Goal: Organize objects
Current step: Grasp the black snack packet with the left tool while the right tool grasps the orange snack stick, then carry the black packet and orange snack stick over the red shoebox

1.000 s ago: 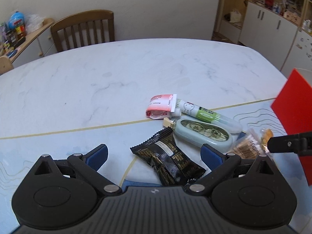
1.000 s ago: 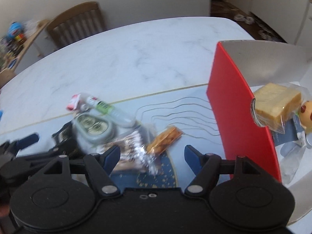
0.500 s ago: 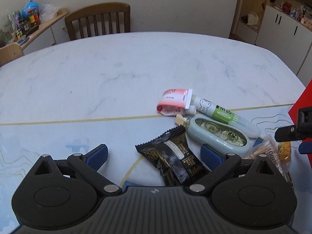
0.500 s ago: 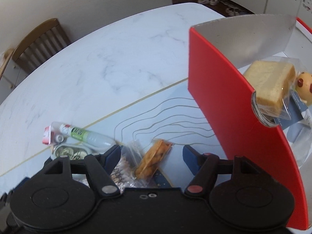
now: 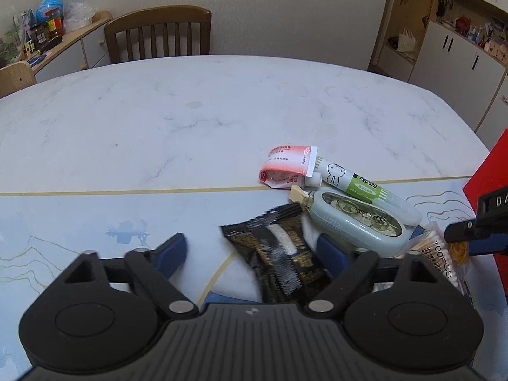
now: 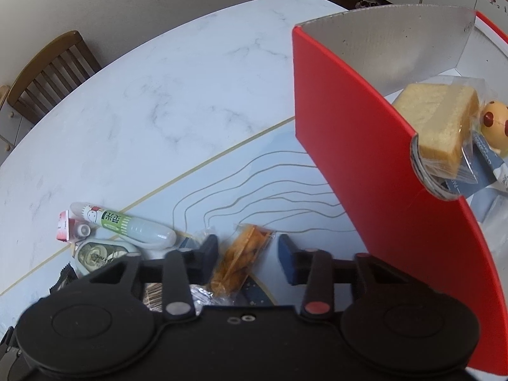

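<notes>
**A:** Where is the black snack packet (image 5: 279, 254), and does your left claw (image 5: 250, 252) have it?

**B:** It lies low in the middle of the left view: glossy, crinkled foil with a crimped edge and a pale label I cannot read. Your left claw's jaws have just been closing and stand fairly wide, with the packet between them. The right-hand pad is just beside it and the left-hand pad is well apart, so nothing is gripped.

**A:** And your right claw (image 6: 247, 255)?

**B:** Its jaws have just been closing too and are now narrow around the orange snack packet (image 6: 241, 254), a clear wrapper over golden, ridged pieces at the lower centre of the right view. One pad is against the wrapper, but a gap shows on the other side.

**A:** What lies around them?

**B:** Beside the black packet is a smooth, rounded, pale green tape dispenser (image 5: 355, 222). Past that is a tube-shaped pen (image 5: 358, 187) with a rabbit drawing and "Pen" on its green label, and a soft pink sachet (image 5: 285, 166). At the right is a clear bag of cotton swabs (image 5: 441, 260) marked "100PCS".

**A:** And further out?

**B:** A red card box (image 6: 365, 158), grey inside, holds a wrapped sponge cake slice (image 6: 438, 120). It all sits on a marble-patterned surface (image 5: 190, 111), with a slatted wooden chair (image 5: 158, 35) at the upper left.
</notes>
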Available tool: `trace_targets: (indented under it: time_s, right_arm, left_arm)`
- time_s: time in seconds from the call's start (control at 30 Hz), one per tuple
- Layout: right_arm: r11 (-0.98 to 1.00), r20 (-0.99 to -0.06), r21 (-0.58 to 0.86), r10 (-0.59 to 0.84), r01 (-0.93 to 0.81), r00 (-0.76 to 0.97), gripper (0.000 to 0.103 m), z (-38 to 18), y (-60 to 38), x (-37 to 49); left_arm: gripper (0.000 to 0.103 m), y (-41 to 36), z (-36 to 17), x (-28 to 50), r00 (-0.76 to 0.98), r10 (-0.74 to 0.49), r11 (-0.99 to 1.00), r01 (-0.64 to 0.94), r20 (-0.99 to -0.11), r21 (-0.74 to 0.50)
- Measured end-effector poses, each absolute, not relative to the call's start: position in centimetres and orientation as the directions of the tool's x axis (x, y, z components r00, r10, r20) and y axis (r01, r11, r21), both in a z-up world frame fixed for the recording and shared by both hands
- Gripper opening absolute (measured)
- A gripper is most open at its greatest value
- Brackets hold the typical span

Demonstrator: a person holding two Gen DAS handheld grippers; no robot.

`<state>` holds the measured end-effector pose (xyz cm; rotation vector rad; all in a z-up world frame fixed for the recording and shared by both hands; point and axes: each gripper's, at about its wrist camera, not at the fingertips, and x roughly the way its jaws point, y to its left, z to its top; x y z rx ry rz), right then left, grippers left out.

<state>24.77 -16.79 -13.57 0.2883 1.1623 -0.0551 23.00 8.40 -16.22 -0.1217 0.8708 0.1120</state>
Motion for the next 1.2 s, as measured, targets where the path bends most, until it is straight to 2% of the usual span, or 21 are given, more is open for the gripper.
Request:
trace_targets:
  time_s: [0.2,0.3,0.57,1.2]
  right_arm:
    - [0.965,-0.911,0.197,0.116,0.172,0.395,0.026,-13.6,-16.6,24.2]
    - [0.965,-0.910,0.204,0.124,0.165,0.396,0.020,-13.6,-16.7,23.8]
    - [0.966,-0.898,0.225,0.156,0.125,0.412,0.019,-12.7,-17.6,22.2]
    - [0.952,-0.846,0.305,0.281,-0.023,0.453,0.019,-7.0,-20.2,15.6]
  left_arm:
    - [0.047,9.1,-15.7,22.7,0.640,0.026,0.983,-0.156,-0.768,-0.097]
    - [0.036,9.7,-15.5,22.4,0.636,0.005,0.980,-0.158,-0.771,-0.124]
    - [0.032,10.3,-15.0,21.2,0.617,-0.032,0.981,-0.131,-0.787,-0.143]
    - [0.032,7.3,-10.3,15.9,0.620,-0.164,0.980,0.011,-0.767,-0.200]
